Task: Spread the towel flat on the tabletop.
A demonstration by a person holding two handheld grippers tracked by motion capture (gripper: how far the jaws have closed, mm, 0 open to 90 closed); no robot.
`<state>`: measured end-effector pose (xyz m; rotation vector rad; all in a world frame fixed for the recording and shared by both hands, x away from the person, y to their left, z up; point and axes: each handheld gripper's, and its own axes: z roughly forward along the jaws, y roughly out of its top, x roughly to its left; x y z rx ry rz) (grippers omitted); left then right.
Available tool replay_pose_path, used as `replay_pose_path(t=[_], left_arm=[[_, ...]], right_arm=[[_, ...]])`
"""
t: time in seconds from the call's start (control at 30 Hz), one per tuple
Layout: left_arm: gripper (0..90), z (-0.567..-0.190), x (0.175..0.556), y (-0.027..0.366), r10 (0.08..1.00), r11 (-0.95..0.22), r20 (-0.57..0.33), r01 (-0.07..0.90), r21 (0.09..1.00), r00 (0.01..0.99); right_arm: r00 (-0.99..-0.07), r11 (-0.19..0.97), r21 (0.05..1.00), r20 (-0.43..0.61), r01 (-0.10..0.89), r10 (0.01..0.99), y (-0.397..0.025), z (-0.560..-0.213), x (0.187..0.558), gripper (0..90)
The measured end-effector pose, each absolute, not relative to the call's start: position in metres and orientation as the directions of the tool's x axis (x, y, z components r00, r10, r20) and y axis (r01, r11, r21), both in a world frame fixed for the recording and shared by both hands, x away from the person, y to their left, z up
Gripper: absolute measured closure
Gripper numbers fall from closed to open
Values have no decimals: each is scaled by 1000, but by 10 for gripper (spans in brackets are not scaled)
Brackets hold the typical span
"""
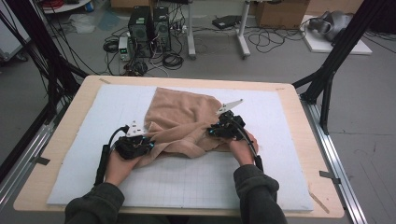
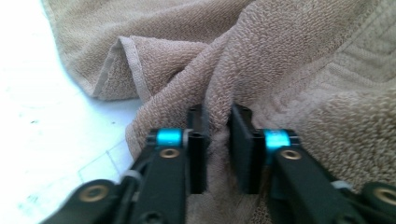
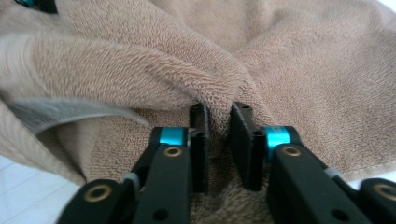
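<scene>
Towel [image 1: 182, 122], tan terry, rumpled at the middle of the worktop [image 1: 74, 107].
Soft, light and limp, it should sag and bunch when lifted; hemmed near corners look the best hold. Left hand-held gripper [image 2: 218, 122] and right hand-held gripper [image 3: 219, 120] each pinch a raised fold at lower centre.

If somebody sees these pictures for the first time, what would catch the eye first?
Probably the crumpled tan towel in the middle of the white mat. Next, the two black tongs at its near edge: the left tongs and the right tongs each pinch a fold of the cloth.
</scene>
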<state>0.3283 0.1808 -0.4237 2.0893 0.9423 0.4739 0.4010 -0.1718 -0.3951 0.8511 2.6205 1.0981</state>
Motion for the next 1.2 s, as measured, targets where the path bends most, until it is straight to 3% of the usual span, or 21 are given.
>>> replay_pose_path(t=[0.27, 0.37, 0.6, 0.77, 0.87, 0.97, 1.1, 1.2], left_arm=[[562, -408, 306, 191, 729, -400, 12, 412, 819, 684], [557, -413, 303, 188, 709, -431, 18, 412, 803, 705], [581, -430, 309, 173, 694, -519, 57, 444, 731, 718], [703, -434, 310, 173, 685, -519, 35, 454, 724, 727], [784, -434, 308, 172, 681, -519, 35, 448, 728, 732], [800, -429, 306, 178, 691, -479, 10, 447, 755, 723], [809, -410, 299, 189, 710, -395, -18, 420, 817, 704], [809, -392, 296, 193, 712, -364, -16, 388, 847, 702]], right_arm=[[-833, 562, 762, -55, 321, 551, -184, -362, 356, 628], [-838, 526, 809, -79, 262, 539, -189, -356, 330, 628], [-861, 561, 792, -92, 242, 501, -189, -375, 293, 623], [-872, 616, 737, -76, 277, 483, -196, -397, 292, 572], [-863, 617, 726, -63, 305, 501, -195, -409, 303, 627], [-882, 636, 695, -7, 335, 471, -188, -418, 316, 839], [-910, 692, 664, -41, 284, 413, -176, -406, 317, 870], [-902, 680, 688, -84, 255, 423, -178, -381, 319, 872]])
